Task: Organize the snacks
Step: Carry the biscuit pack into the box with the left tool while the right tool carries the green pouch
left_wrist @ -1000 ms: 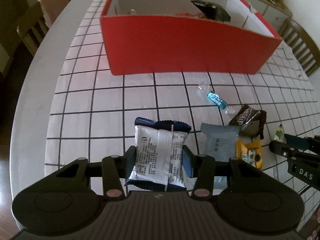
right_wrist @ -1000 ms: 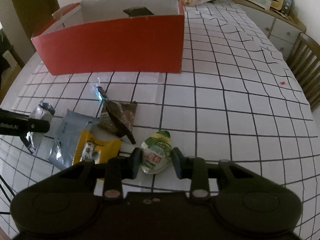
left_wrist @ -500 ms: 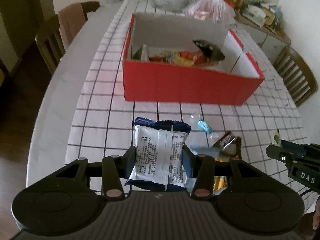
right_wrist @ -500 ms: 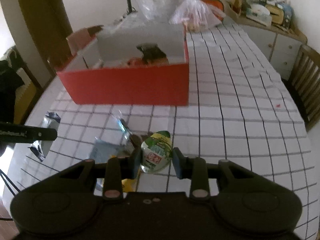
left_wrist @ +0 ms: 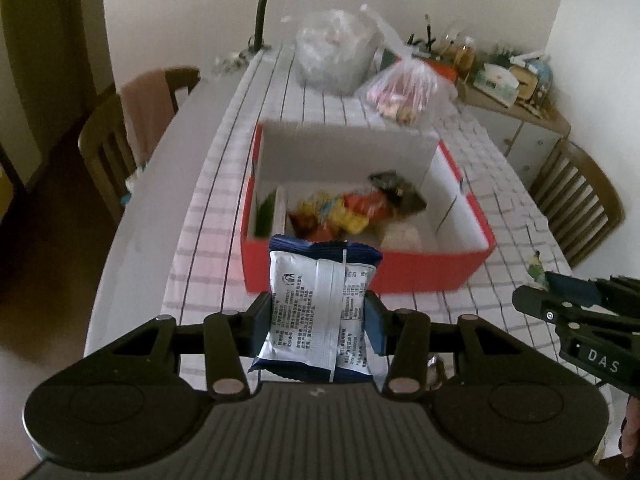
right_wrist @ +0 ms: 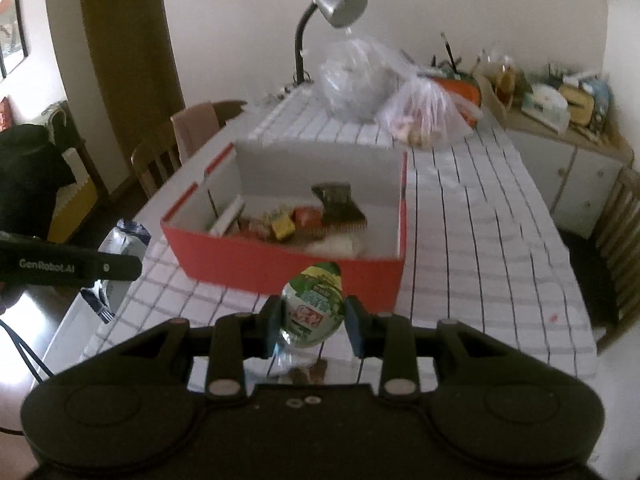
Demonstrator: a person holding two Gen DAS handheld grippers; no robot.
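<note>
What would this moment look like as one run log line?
left hand-held gripper: shut on blue-white packet | right hand-held gripper: shut on green pouch | red box: ahead, partly filled

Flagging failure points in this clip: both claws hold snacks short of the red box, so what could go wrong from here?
1. The left claw pinches the blue-and-white packet by its soft sides; it may slip.
2. The right claw's green pouch is rounded and could squirt out.
3. The red box has a tall near wall either snack might clip.

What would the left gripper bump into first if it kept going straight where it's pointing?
Probably the red box: the left gripper, shut on its blue-and-white snack packet, points at the near wall, though depth is hard to judge.
</note>
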